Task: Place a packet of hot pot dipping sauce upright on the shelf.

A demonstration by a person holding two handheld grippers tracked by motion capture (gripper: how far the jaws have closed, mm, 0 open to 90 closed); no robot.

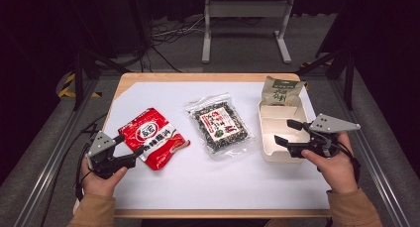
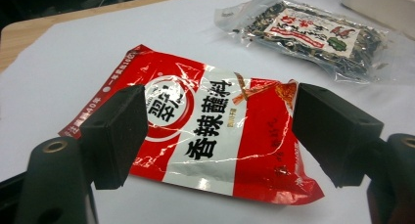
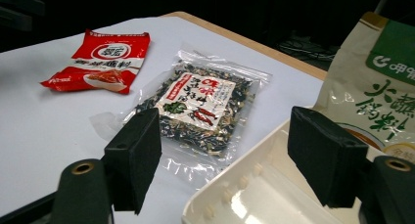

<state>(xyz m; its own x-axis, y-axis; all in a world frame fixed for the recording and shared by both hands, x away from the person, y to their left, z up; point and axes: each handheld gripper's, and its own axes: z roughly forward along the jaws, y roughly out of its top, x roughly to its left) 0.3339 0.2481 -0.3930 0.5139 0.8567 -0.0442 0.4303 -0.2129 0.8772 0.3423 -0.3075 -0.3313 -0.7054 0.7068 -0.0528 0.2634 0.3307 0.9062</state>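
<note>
left gripper (image 1: 130, 145) sits at the near-left of the white table sheet (image 1: 163, 187), jaws spread wide and straddling nothing yet; tips hover at the near edge of the red sachet (image 1: 152, 136). in the left gripper view the red sachet (image 2: 210, 131) lies flat between the two pads, unpinched, so this reads as a lining-up for a grasp, low angle chosen to slide under or nip the crinkled edge.

clear packet of dark dried mix (image 1: 219, 123) lies flat mid-table, well apart from both grippers, untouched; likely waiting its turn.

cream tray (image 1: 271, 152) stands at the right, long side running away from the person. a tan-and-green pouch (image 1: 281, 91) is propped at its far end, leaning on the tray's far wall — seemingly already stowed, which suggests the packets are bound for the tray.

right gripper (image 1: 287, 132) hangs over the tray's opening, jaws parted, gripping nothing. right gripper view shows the tray rim (image 3: 230, 190) just beneath the pads, probably there to steady the tray or idle.
</note>
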